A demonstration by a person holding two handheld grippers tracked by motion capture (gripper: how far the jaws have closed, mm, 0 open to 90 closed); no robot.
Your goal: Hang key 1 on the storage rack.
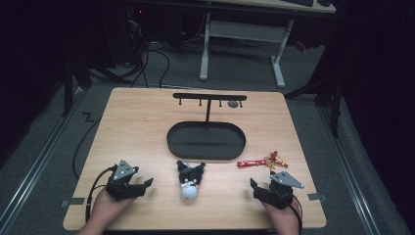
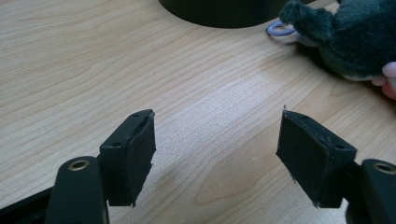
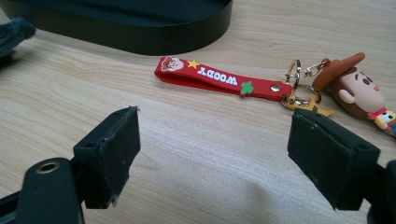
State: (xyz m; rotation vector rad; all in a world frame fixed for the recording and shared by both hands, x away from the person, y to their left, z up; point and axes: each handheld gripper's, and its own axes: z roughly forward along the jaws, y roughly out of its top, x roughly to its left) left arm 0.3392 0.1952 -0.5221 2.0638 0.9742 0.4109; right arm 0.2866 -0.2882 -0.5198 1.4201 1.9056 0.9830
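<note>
Both tongs apart and empty: right gripper (image 3: 212,154) could pinch only the Woody keychain (image 3: 280,84) by its slack red strap (image 3: 215,78) and drop it, left gripper (image 2: 215,154) may snag the plush keychain (image 2: 355,37).

An oval tray (image 1: 206,141) is set at the middle of the worktop (image 1: 137,122), with a hook stand (image 1: 209,98) rising from its far edge. A plush toy (image 1: 190,179) is laid just before the tray, and a strap keychain (image 1: 262,162) is placed at the tray's right, near it. The left gripper (image 1: 142,186) is rested at the toy's left, the right gripper (image 1: 255,188) at its right.
</note>
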